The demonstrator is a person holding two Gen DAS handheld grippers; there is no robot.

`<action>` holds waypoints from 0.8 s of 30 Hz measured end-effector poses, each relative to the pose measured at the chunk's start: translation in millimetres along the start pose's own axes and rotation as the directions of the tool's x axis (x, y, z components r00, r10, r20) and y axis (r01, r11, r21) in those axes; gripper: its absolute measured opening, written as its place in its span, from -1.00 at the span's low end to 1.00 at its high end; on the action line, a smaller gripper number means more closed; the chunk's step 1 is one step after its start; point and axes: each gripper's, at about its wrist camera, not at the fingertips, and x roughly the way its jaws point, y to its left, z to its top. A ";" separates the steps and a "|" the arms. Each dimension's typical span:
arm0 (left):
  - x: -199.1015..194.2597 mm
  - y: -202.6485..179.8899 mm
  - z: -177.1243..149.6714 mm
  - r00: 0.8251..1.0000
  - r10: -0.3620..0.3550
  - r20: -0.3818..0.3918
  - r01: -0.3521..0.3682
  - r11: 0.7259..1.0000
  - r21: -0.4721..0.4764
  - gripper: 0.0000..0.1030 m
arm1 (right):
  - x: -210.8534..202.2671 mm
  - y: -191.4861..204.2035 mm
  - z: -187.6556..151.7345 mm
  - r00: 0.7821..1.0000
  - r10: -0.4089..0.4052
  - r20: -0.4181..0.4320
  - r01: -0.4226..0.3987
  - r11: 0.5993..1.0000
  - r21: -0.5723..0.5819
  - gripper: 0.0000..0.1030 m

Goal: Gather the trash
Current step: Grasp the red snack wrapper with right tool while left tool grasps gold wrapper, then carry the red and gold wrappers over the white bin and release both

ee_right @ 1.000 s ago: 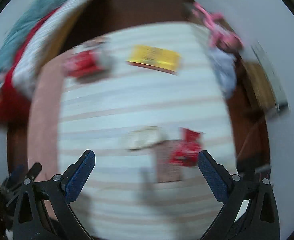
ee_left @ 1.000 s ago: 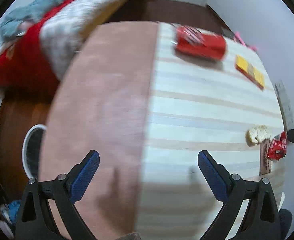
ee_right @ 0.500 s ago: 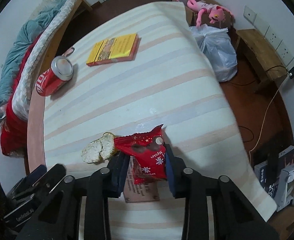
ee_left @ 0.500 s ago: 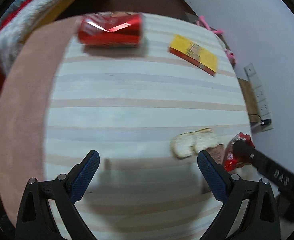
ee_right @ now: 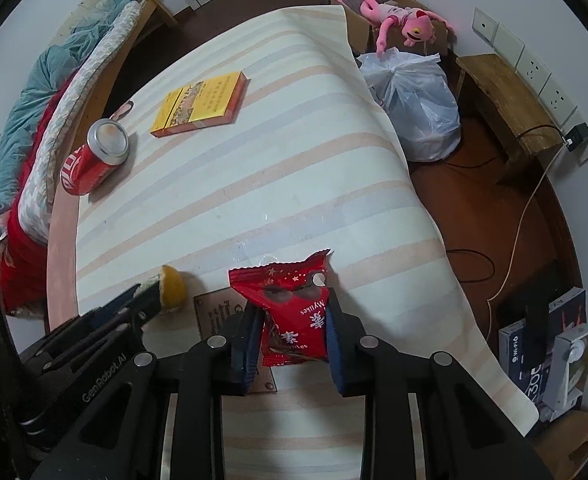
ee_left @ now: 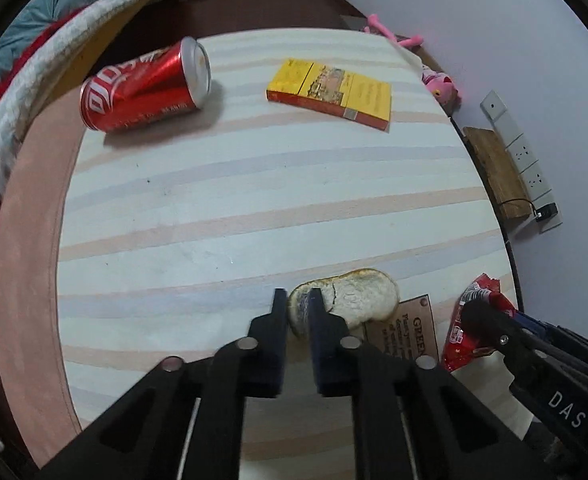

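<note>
Left gripper (ee_left: 295, 312) is clamped on the near end of a bread slice (ee_left: 350, 296), jaws nearly together with the crust edge pinched between them; the rest of the slice lies on the striped tablecloth (ee_left: 254, 184), its right end touching a brown printed card (ee_left: 406, 330). In the right wrist view only a yellowish corner of the bread (ee_right: 173, 288) shows past the left gripper's tip.

Right gripper (ee_right: 294, 320) grips a red snack wrapper (ee_right: 294, 308) (Mylikes print, upside down to the camera), holding it upright between both blue pads, its top edge sticking out beyond the fingertips. The left wrist view shows the same wrapper (ee_left: 468, 320) at the table's right edge, just beside the card.

Coke can (ee_left: 146, 86) lies on its side at the far left of the table, open top toward the yellow box (ee_left: 330, 94), which lies flat at the far end, well apart from both grippers.

Off the table: white plastic bag (ee_right: 414, 108) on the floor by the far right corner, pink plush toy (ee_right: 390, 10) on a cardboard box behind it, wooden bench (ee_right: 502, 104) along the wall, bed with teal and red bedding (ee_right: 34, 120) on the left.
</note>
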 end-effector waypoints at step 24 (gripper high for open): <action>-174.1 161.2 -52.4 0.944 0.147 0.294 -0.107 0.983 -0.148 -0.93 | -82.1 115.5 -33.4 0.985 0.157 0.068 -0.138 0.963 -0.231 -0.62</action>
